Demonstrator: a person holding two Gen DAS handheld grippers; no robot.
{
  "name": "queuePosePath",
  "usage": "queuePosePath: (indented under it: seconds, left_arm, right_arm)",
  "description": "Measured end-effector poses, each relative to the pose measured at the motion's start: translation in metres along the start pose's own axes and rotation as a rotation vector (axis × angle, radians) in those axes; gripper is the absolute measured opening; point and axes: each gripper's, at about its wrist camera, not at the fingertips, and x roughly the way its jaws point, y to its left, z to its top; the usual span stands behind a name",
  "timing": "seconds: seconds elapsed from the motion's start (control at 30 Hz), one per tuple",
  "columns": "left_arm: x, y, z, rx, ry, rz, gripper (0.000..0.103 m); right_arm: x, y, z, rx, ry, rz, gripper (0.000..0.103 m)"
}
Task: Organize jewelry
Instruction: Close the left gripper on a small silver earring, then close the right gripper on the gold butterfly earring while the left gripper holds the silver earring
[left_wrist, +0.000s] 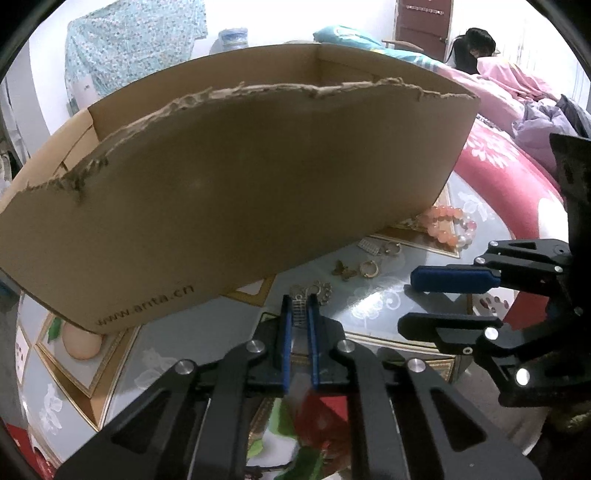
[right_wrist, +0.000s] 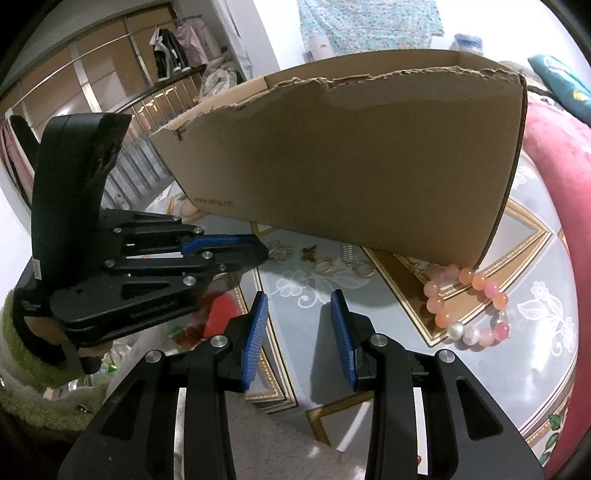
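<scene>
We are reading one clear line of print: "www.anta.cn", in dark letters along the lower edge of the cardboard box (left_wrist: 236, 192), near its bottom left corner in the left wrist view. In the right wrist view we are seeing the same line low on the box's side, too small and blurred to spell out. The left tool (right_wrist: 264, 254) is carrying embossed lettering on its black side plate, which we are failing to make out.

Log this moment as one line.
left gripper: shut on silver ring | right gripper: open, empty | bead bracelet: on table beside cardboard box
</scene>
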Motion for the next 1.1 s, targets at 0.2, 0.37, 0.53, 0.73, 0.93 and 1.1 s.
queuePosePath:
  seconds: [0.2, 0.37, 0.53, 0.73, 0.93, 1.1]
  left_arm:
    - [-0.007, 0.005, -0.004, -0.042, -0.017, -0.028, 0.007]
    - [-0.021, 0.012, -0.007, -0.066, -0.054, -0.013, 0.007]
    - [-0.037, 0.026, -0.008, -0.121, -0.098, 0.01, 0.007]
    - [-0.053, 0.042, -0.013, -0.184, -0.138, 0.006, 0.007]
    - [-0.062, 0.06, -0.022, -0.267, -0.179, -0.076, 0.007]
    - [-0.051, 0.069, -0.029, -0.305, -0.15, -0.071, 0.007]
  right_arm:
    - [-0.001, -0.001, 0.0, 0.0, -0.001, 0.0, 0.033]
    - [-0.001, -0.002, 0.001, -0.005, 0.002, -0.006, 0.033]
    - [0.0, 0.006, 0.003, -0.022, 0.002, -0.004, 0.033]
    - [0.004, 0.017, 0.007, -0.054, 0.004, 0.003, 0.033]
    - [0.012, 0.024, 0.011, -0.082, 0.012, 0.006, 0.033]
    - [0.015, 0.032, 0.016, -0.124, 0.008, -0.006, 0.033]
